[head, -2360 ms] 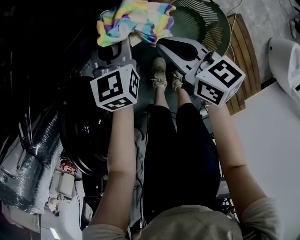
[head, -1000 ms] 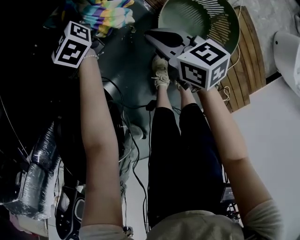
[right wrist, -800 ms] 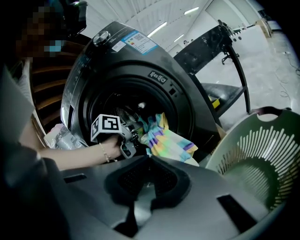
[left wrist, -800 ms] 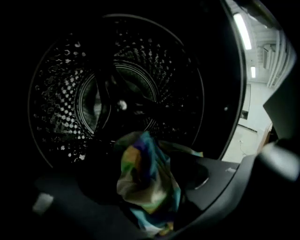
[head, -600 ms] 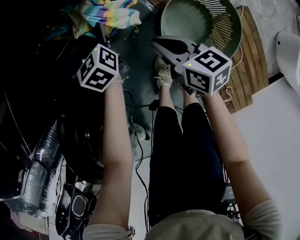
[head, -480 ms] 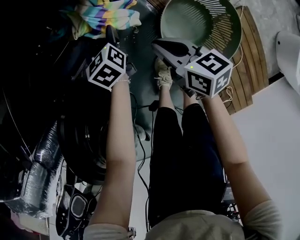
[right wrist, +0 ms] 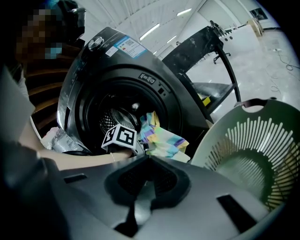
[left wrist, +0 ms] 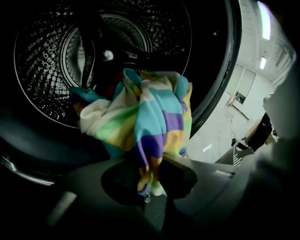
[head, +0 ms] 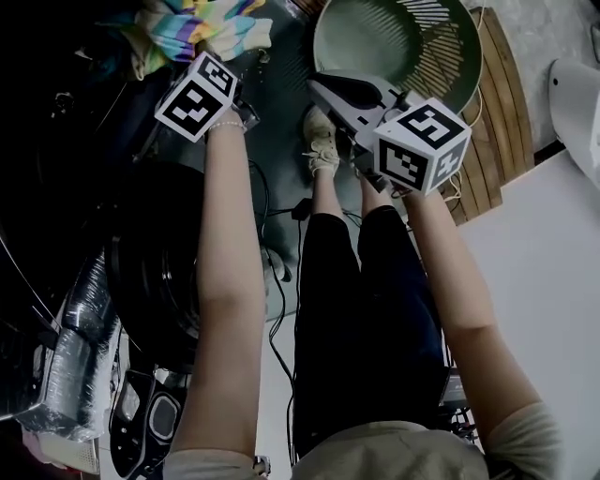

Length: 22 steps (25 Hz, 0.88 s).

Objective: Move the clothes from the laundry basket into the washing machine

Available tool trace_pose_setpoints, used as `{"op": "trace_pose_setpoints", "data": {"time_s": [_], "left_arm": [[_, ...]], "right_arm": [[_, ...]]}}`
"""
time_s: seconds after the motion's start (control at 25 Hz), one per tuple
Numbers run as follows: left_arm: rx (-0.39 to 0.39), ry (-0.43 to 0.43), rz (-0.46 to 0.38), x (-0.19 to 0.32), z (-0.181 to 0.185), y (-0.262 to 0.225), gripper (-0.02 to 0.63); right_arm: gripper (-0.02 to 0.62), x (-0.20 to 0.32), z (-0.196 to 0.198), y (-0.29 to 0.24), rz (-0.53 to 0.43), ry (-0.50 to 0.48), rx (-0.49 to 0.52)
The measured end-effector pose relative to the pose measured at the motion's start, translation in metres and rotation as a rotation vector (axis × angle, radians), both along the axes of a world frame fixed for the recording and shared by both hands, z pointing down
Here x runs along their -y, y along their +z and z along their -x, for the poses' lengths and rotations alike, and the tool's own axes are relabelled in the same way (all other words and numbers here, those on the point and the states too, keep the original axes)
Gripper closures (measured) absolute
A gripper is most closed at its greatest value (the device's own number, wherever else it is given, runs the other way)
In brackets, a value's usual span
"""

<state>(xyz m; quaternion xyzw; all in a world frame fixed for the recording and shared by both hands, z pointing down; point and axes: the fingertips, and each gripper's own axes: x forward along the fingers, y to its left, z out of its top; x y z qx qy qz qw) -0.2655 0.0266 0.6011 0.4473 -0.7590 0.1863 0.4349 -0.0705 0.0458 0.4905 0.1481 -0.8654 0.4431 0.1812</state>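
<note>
A striped cloth [head: 208, 26] in blue, yellow, green and purple hangs in the mouth of the dark washing machine [right wrist: 108, 56], in front of the drum [left wrist: 44, 70]. My left gripper [head: 201, 54] reaches into that opening. Its jaws have just been closing, and the left gripper [left wrist: 149, 182] is shut on a fold of the striped cloth [left wrist: 152, 117]. My right gripper [head: 319, 86] hovers shut and holding nothing over the near rim of the green laundry basket [head: 412, 37]. From the right gripper [right wrist: 147, 165] the basket [right wrist: 255, 154] looks empty, with the cloth [right wrist: 161, 136] to its left.
The person's legs and shoes [head: 323, 150] stand between washer and basket. Cables [head: 279, 281] trail on the floor. The open round washer door [head: 155, 272] and a foil hose [head: 70, 328] lie at the left, and a slatted wooden board [head: 487, 112] is beside the basket.
The left gripper carried the striped cloth to the washer mouth, drew back toward me, then reached up to the cloth again. The right gripper has stayed over the basket.
</note>
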Motion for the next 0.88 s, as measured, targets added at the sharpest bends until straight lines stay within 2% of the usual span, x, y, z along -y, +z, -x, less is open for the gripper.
{"op": "trace_pose_setpoints", "data": {"time_s": [0.12,0.24,0.32,0.52,0.64,0.72,0.8,0.88], "left_arm": [[0.047,0.019,-0.091,0.004,0.010,-0.022,0.552],[0.144,0.064,-0.156,0.018,0.030,-0.046,0.560],[0.182,0.068,-0.180,0.032,0.047,-0.055,0.560],[0.292,0.035,-0.230,0.059,0.093,-0.087,0.560],[0.362,-0.010,-0.271,0.061,0.105,-0.100,0.558],[0.349,-0.023,-0.254,0.058,0.103,-0.088,0.558],[0.290,-0.035,-0.207,0.052,0.096,-0.071,0.548],[0.269,-0.045,-0.191,0.047,0.090,-0.069,0.529]], "right_arm": [[0.583,0.001,0.003,-0.003,-0.005,-0.006,0.007],[0.583,0.004,0.005,-0.006,-0.001,0.004,0.025],[0.583,0.005,0.007,-0.007,-0.002,0.004,0.033],[0.583,0.006,0.014,-0.009,-0.008,-0.002,0.051],[0.583,0.005,0.013,-0.009,-0.002,0.007,0.057],[0.583,0.004,0.012,-0.007,0.001,0.010,0.056],[0.583,0.002,0.010,-0.007,0.008,0.015,0.058],[0.583,0.000,0.008,-0.006,0.013,0.018,0.060]]}}
